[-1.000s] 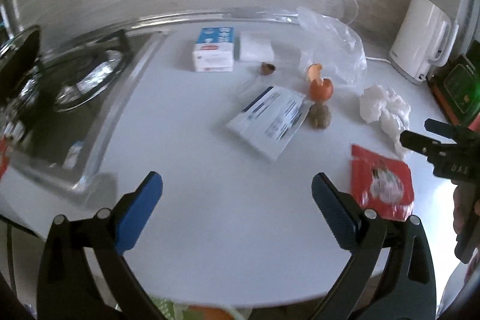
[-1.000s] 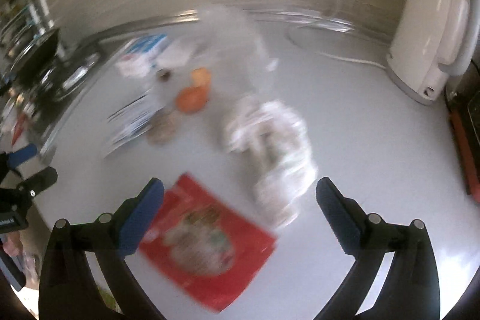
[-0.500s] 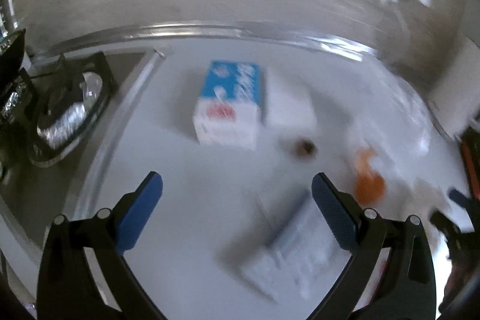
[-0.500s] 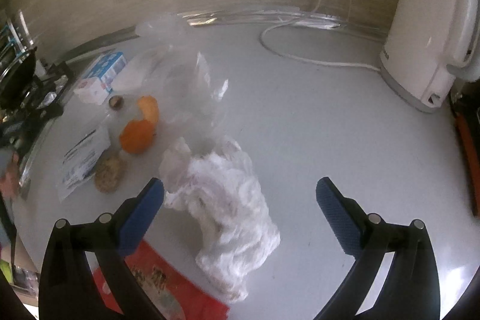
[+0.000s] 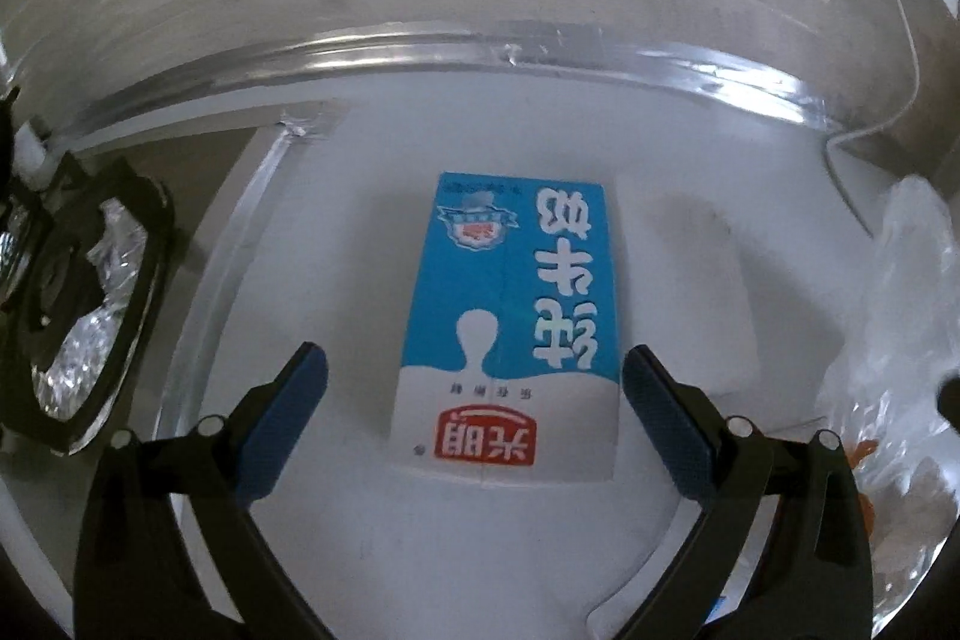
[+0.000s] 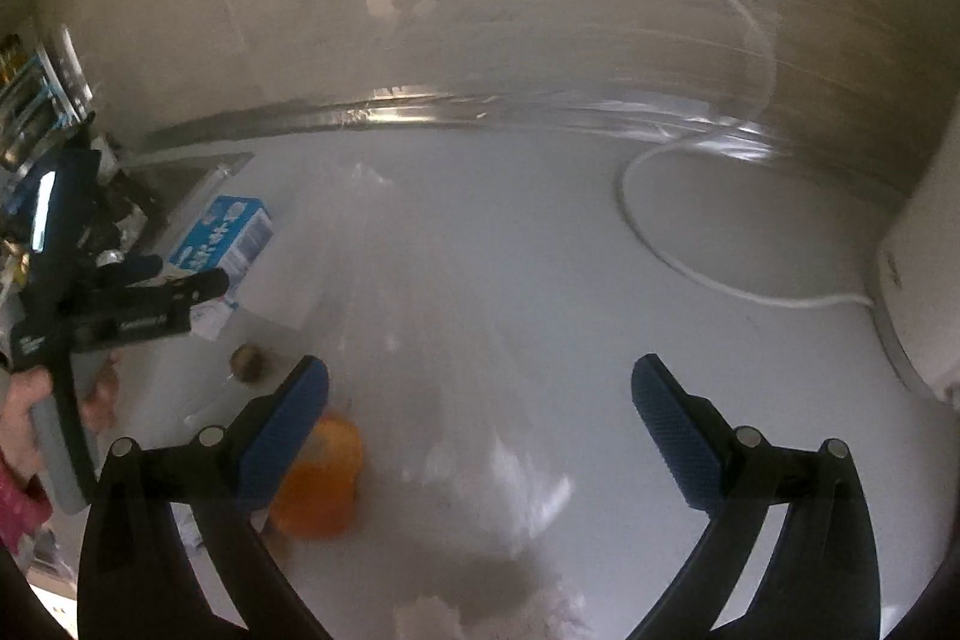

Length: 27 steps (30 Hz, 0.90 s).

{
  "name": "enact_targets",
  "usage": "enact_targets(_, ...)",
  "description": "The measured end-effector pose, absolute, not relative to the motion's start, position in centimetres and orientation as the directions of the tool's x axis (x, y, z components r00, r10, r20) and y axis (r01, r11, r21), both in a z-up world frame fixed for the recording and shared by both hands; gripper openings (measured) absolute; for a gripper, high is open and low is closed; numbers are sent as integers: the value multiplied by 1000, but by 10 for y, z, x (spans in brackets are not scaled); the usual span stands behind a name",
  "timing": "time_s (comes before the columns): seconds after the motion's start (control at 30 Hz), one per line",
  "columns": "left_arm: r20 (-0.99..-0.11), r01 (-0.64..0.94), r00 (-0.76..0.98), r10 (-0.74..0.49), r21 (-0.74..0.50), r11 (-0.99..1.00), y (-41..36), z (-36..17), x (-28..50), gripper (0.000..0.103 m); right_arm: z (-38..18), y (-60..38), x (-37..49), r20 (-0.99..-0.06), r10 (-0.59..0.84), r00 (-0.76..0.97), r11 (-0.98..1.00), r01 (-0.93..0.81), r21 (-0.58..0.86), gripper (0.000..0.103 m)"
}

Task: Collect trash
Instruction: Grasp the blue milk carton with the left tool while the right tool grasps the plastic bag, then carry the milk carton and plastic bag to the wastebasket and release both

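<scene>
From the left wrist view we look down on a blue-and-white milk carton [image 5: 510, 322] lying flat on the white tabletop [image 5: 372, 538] in the middle of the frame, with our left gripper [image 5: 474, 400] straddling its near end; the jaws have just been closing a little but stand apart, the right pad just beside the carton's edge and the left pad clear of it, so nothing is clamped. A flat white packet [image 5: 690, 292] lies against the carton's right side, a crumpled clear plastic bag [image 5: 900, 340] fills the right edge, and a black stove grate [image 5: 78, 316] sits at the left. We judge the risk here is that the jaws pinch the packet along with the carton, or that the carton slides away on the smooth top if one pad touches first. From the right wrist view, heavily blurred, our right gripper [image 6: 480, 406] hangs over the tabletop with jaws apart, also just closing somewhat, and nothing between them that we can make out beyond a hazy clear film. An orange peel [image 6: 324, 478] lies behind the lower-left pad, a small brown nut-like scrap [image 6: 247, 363] lies further left, and white crumpled tissue [image 6: 492, 610] sits at the bottom edge. A white cable [image 6: 672, 244] loops at the right; a careless sweep could snag it.
</scene>
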State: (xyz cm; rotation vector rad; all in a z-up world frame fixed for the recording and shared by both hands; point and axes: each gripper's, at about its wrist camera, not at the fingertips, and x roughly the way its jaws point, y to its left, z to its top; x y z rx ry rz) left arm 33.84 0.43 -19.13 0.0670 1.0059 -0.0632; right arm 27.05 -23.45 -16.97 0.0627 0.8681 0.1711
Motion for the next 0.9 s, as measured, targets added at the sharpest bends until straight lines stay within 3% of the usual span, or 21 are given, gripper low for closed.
enact_targets(0.03, -848, 89, 529, -25, 26, 996, 4, -193, 339, 78, -172, -231, 276, -764, 174, 622, 984, -135, 114, 72)
enact_targets(0.07, -856, 101, 515, -41, 14, 995, 4, -196, 341, 64, -174, -228, 280, -779, 174, 603, 984, -143, 108, 61)
enact_targets(0.1, -860, 105, 508, -48, 7, 994, 3, -198, 342, 64, -176, -226, 282, -790, 177, 587, 983, -147, 111, 38)
enact_targets(0.13, -857, 104, 513, -48, 7, 995, 2, -199, 342, 63, -177, -225, 284, -797, 190, 573, 981, -151, 125, 21)
enact_targets(0.17, -855, 107, 517, -44, 14, 994, 2, -199, 342, 63, -177, -224, 284, -797, 196, 571, 980, -151, 133, 17)
enact_targets(0.3, -835, 121, 548, -47, 24, 992, 2, -191, 334, 62, -165, -220, 276, -765, 196, 614, 979, -162, 121, 11)
enact_targets(0.9, -694, 95, 718, -44, 34, 995, 43, -67, 186, 63, -46, -190, 200, -583, 191, 790, 981, -181, 76, 11)
